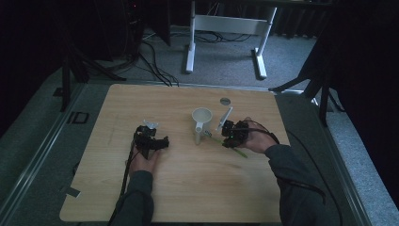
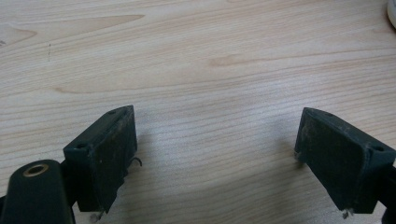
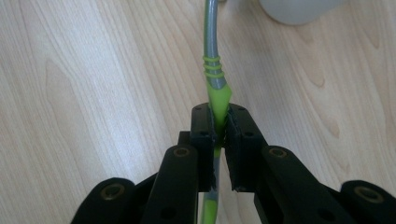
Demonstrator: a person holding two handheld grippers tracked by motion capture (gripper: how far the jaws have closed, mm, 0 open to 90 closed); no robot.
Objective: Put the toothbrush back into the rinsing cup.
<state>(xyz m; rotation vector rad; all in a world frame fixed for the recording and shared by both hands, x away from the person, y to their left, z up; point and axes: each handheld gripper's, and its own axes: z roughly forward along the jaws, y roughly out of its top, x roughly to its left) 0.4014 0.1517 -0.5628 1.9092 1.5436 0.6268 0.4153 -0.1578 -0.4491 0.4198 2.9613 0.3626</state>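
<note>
My right gripper is shut on the green handle of a slim tool, whose grey shaft runs on toward a white cup. In the high view the right gripper sits right of centre, with the tool's green handle sticking out toward the near side. The white cup stands just left of it, with its handle pointing toward the near edge. My left gripper rests low over the wood at centre left. Its jaws stand wide apart in the left gripper view, with only bare table between them.
The wooden table has open surface on the near half and far left. A small grey disc lies near the far edge. A thin white stick slants between cup and right gripper. White desk legs stand beyond on the carpet.
</note>
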